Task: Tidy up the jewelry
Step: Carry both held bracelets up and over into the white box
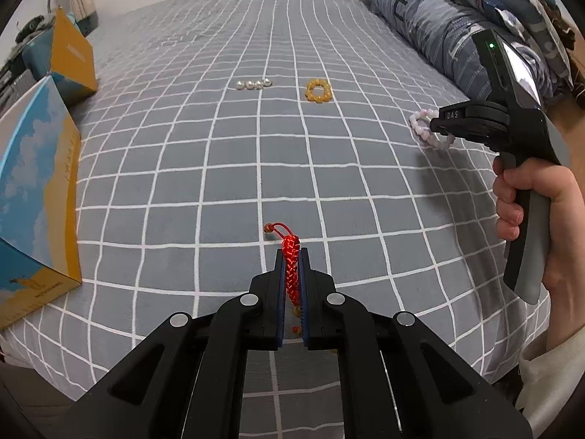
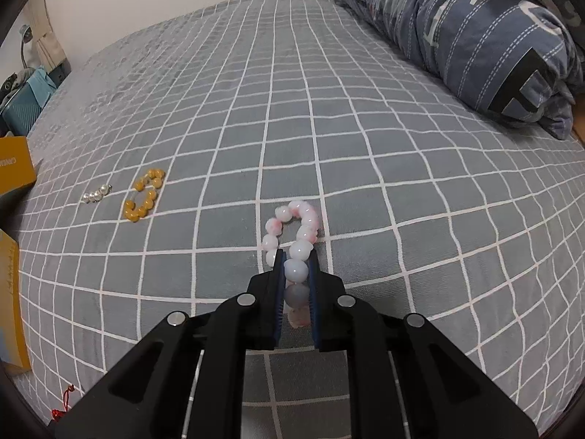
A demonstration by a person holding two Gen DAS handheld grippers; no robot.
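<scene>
My left gripper (image 1: 291,256) is shut on a red braided cord bracelet (image 1: 291,267), held just above the grey checked bed sheet (image 1: 204,168). My right gripper (image 2: 296,261) is shut on a pink and white bead bracelet (image 2: 297,232), whose loop hangs ahead of the fingers over the sheet. In the left wrist view the right gripper (image 1: 437,124) holds that bracelet (image 1: 420,124) at the right. A yellow bead bracelet (image 1: 318,90) (image 2: 144,195) and a short row of pearl beads (image 1: 254,84) (image 2: 95,194) lie on the sheet.
Orange and blue cardboard boxes (image 1: 36,197) stand at the left edge of the bed, another (image 1: 73,58) behind. A folded blue striped quilt (image 2: 475,36) lies along the right side. A bit of red cord (image 2: 65,400) shows at the lower left of the right wrist view.
</scene>
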